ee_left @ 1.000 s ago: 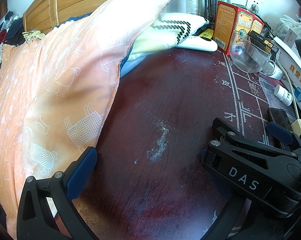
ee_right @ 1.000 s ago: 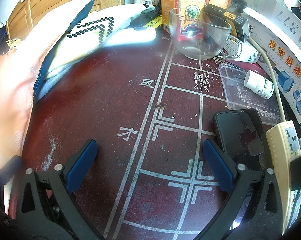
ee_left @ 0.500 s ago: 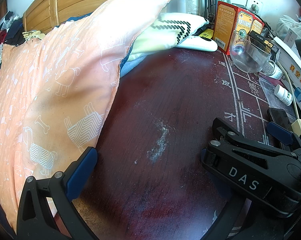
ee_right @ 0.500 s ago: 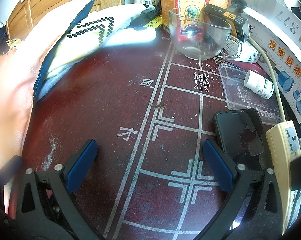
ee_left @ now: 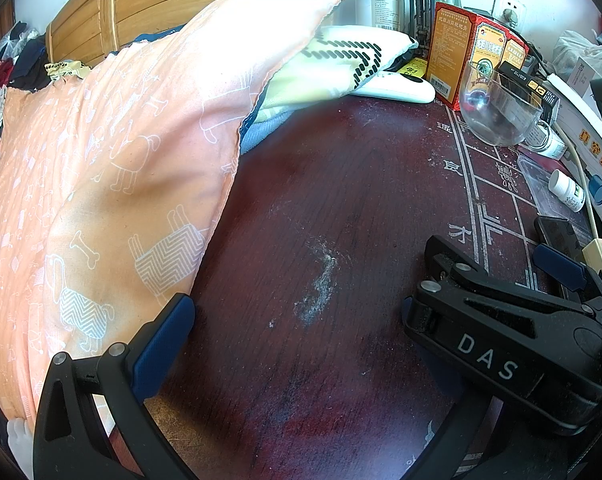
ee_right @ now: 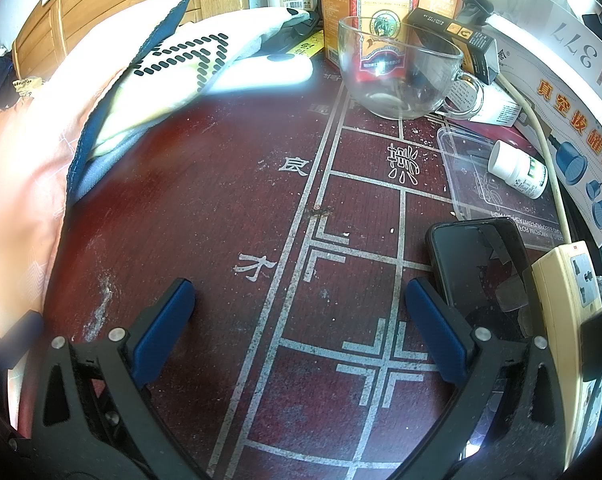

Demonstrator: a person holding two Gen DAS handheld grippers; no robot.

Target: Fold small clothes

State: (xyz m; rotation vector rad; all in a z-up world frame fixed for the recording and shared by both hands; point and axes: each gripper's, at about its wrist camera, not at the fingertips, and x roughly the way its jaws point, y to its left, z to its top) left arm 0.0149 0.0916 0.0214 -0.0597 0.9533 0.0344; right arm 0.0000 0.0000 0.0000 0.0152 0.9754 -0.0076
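Your right tool [ee_right: 299, 320] hangs wide open and empty over the dark red wooden surface [ee_right: 221, 208]. Your left tool [ee_left: 297, 320] is spread wide too, gripping nothing. The peach dog-print cloth [ee_left: 101, 184] lies along the surface's left edge, beside its blue-padded left finger [ee_left: 161, 344].

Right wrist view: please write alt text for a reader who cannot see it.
The open right gripper hovers empty over a dark red table marked with white lines. A phone lies by its right finger, a glass cup and boxes stand behind, and an orange pillow lies at left.
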